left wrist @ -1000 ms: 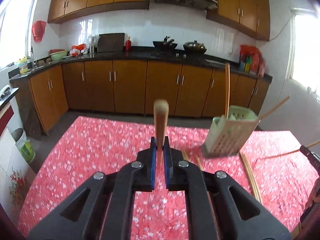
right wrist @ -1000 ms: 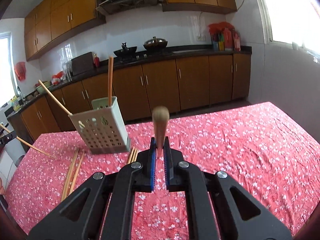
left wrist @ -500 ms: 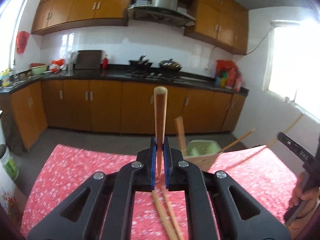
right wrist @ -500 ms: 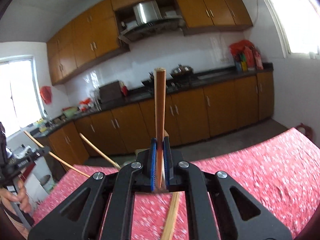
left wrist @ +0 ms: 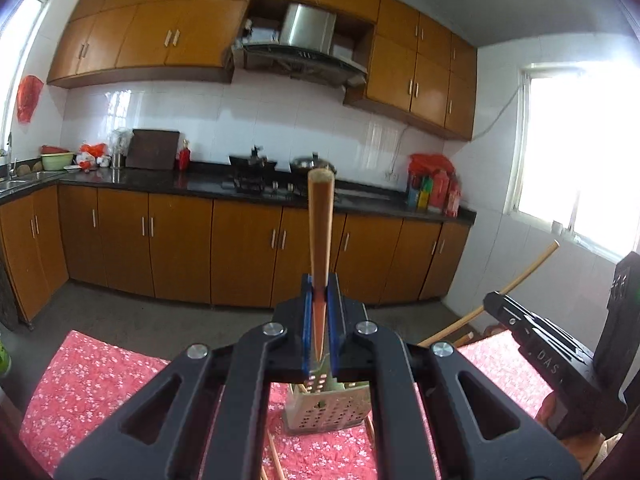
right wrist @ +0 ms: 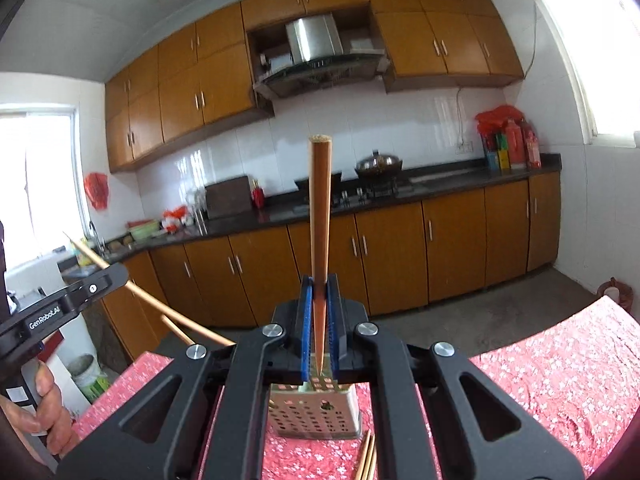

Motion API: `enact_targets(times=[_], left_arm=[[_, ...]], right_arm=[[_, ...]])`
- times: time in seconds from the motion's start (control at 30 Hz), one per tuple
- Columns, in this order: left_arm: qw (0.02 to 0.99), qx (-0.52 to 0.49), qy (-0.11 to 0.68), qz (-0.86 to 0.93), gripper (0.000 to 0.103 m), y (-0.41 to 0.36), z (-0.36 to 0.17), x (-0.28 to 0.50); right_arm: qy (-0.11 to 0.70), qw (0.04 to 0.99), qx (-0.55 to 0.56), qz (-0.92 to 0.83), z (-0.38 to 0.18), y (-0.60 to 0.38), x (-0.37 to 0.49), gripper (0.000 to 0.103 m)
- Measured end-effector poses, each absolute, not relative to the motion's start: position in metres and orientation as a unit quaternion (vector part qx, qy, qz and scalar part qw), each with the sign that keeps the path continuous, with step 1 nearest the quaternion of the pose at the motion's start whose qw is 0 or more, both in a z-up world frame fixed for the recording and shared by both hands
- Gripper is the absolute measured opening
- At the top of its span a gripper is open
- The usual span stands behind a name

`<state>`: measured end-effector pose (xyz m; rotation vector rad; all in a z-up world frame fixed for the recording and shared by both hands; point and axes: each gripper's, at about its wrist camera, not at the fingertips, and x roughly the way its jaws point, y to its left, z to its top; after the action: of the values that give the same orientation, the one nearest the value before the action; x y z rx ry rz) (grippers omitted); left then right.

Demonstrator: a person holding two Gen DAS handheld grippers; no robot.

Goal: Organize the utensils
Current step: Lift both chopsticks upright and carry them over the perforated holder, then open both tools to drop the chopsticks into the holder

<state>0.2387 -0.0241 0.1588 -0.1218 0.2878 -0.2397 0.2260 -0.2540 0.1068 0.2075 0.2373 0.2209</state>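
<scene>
Left wrist view, from largest to smallest: the table [left wrist: 92,380], covered in a red floral cloth, fills the lower part of the frame, with wooden kitchen cabinets [left wrist: 176,248] and a dark countertop behind it. On the cloth, directly below and beyond the left gripper [left wrist: 320,320], stands a pale green perforated utensil holder [left wrist: 324,412]. The left gripper's blue-padded jaws are narrow and clamped on one wooden chopstick [left wrist: 319,236], which rises straight up from between the pads, thick end topmost and tapered tip pointing down just above the holder's open top. Loose chopsticks [left wrist: 274,460] lie on the cloth just beside the holder's base. At the right edge the other tool shows from the side, with a chopstick [left wrist: 516,280] slanting up out of it.

Right wrist view gives the same arrangement from the other side. The red-clothed table [right wrist: 560,364] spreads below, and the perforated utensil holder [right wrist: 316,412] sits just under the right gripper [right wrist: 320,320]. Its jaws are likewise narrow, gripping a single wooden chopstick [right wrist: 320,216] held upright, blunt end up and pointed tip hanging just over the holder's rim. A few loose chopsticks [right wrist: 366,458] lie on the cloth touching or nearly touching the holder's near right corner. At the left edge a hand [right wrist: 48,412] grips the left tool's handle, and its chopstick [right wrist: 160,308] slants across toward the holder.
</scene>
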Motion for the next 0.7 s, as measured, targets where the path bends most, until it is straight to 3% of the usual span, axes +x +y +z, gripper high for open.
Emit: enact_targets(times=[0.3,0.37,0.43,0.7], left_arm=[[0.971,-0.052,0.202,-0.114,0.011,-0.032,0.120,0.276],[0.972,-0.049,0.200,-0.110,0.013,-0.029,0.119,0.273],[0.974,-0.048,0.194,-0.106,0.014,-0.028,0.122,0.271],[0.981,-0.051,0.167,-0.078,0.027,0.003,0.132,0.225]], right_arm=[[0.169,0.973,0.115,0.104,0.082,-0.255,0.248,0.009],[0.168,0.974,0.114,0.101,0.085,-0.254,0.246,0.016],[0.160,0.976,0.116,0.096,0.088,-0.257,0.240,0.035],[0.137,0.980,0.121,0.076,0.101,-0.276,0.207,0.041]])
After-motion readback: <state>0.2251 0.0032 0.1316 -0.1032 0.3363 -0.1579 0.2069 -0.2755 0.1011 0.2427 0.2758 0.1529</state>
